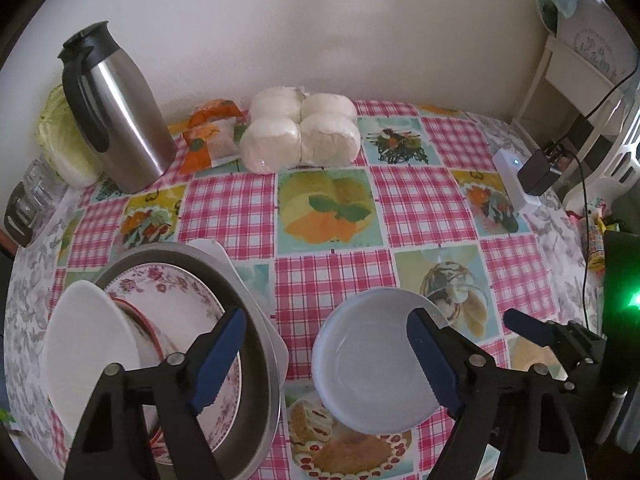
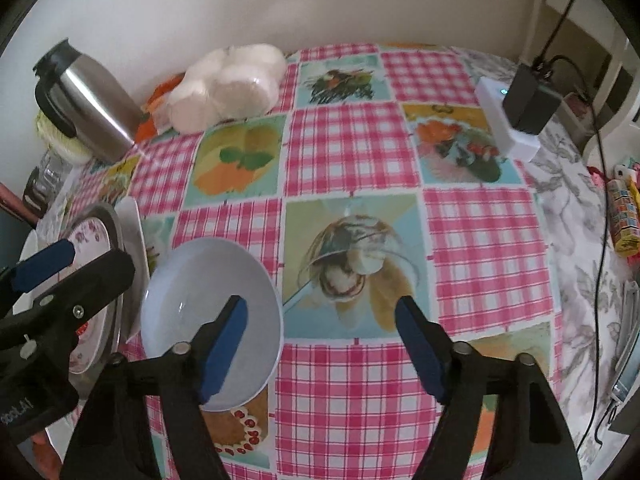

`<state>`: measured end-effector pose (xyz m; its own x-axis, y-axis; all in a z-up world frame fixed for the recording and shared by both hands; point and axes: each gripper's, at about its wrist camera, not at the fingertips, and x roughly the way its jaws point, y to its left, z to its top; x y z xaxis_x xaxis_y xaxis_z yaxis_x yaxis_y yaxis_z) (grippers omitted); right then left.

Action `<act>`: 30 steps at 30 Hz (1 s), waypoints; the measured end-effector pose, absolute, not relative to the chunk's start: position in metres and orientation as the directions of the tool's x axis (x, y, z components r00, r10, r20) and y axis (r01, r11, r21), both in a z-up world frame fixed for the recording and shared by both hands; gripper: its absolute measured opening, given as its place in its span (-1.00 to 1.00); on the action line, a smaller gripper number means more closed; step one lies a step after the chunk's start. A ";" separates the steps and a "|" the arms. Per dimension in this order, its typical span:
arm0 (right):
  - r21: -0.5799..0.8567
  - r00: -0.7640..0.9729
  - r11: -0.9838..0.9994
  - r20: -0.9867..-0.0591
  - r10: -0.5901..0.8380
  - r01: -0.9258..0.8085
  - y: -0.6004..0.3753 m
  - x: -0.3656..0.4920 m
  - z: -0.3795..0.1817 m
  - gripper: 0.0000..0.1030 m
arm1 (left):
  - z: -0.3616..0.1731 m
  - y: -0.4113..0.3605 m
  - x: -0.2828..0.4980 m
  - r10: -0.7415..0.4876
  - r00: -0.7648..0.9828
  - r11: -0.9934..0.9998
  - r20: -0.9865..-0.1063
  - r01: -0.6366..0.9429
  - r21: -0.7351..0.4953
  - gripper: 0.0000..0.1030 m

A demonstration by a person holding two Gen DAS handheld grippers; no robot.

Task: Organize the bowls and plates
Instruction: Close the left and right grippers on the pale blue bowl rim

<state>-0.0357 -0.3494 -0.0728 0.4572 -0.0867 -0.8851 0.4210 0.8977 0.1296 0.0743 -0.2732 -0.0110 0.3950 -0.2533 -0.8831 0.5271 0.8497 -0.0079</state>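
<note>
Under the right hand-held gripper (image 2: pixel 320 344): white bowl (image 2: pixel 200 300).

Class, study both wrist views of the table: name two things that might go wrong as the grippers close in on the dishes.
1. The white bowl sits with only one finger of each gripper over it, so a closing left gripper or right gripper may push it rather than grip it.
2. The grippers are close together; they could collide.
3. The white plate leans in the metal pan and may slip if bumped.
</note>
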 end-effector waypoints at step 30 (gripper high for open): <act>0.188 0.413 0.898 -0.911 0.008 0.397 -0.349 -0.028 -0.103 -0.48 | -0.044 -0.277 0.084 -0.217 0.319 0.854 -0.923 0.520 -0.021 0.27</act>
<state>-0.0283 -0.3486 -0.1031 0.4128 0.0077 -0.9108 0.3975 0.8982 0.1877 0.0838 -0.2773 -0.0437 0.3188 -0.2168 -0.9227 0.5196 0.8541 -0.0212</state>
